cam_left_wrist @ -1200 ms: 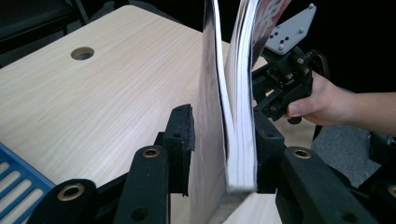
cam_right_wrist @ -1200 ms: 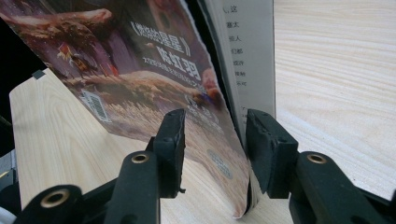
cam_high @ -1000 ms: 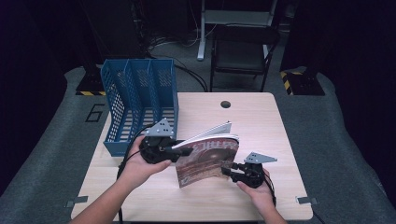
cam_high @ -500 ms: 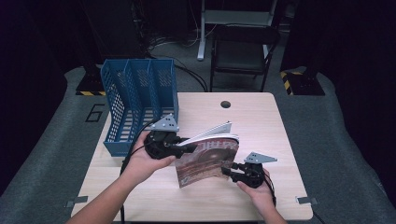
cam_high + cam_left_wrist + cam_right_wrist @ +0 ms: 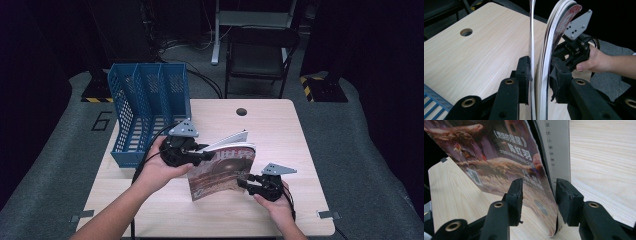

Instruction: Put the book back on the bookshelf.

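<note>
Blue file rack (image 5: 148, 114) | compartments bare | magazine (image 5: 223, 170) upright w/ both grippers
</note>
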A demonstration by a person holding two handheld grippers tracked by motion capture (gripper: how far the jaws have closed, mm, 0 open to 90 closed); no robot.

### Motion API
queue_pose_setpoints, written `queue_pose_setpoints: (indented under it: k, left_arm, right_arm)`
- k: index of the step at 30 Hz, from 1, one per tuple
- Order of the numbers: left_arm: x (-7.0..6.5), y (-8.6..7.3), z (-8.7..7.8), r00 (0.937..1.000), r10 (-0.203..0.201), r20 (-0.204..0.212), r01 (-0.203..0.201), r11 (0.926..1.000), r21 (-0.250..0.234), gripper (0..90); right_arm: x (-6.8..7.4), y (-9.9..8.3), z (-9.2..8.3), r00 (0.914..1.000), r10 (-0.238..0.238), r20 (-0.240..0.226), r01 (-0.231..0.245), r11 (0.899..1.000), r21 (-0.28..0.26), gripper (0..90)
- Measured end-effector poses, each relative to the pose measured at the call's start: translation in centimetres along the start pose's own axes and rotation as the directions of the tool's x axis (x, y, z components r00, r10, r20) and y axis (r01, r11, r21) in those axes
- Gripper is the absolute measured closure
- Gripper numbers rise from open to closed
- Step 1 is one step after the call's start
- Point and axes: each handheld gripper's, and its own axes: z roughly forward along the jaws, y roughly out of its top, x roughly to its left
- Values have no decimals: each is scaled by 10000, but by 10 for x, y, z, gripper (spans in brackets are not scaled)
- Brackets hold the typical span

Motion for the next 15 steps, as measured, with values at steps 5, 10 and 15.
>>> queue_pose_setpoints:
  k: [5, 10, 15]
  left_arm:
    - [-1, 3, 4, 10000, 58, -30, -58, 9999, 84, 692]
    - [-1, 4, 5, 9998, 187, -32, -186, 9997, 182, 694]
    - [1, 6, 6, 9997, 215, -81, -214, 9997, 120, 700]
  right_arm:
    - [0, 0, 0, 10000, 72, 8, -72, 10000, 25, 576]
    - [0, 0, 0, 10000, 78, 12, -78, 10000, -4, 576]
    - [1, 0, 0, 9999, 132, 4, -132, 9999, 72, 576]
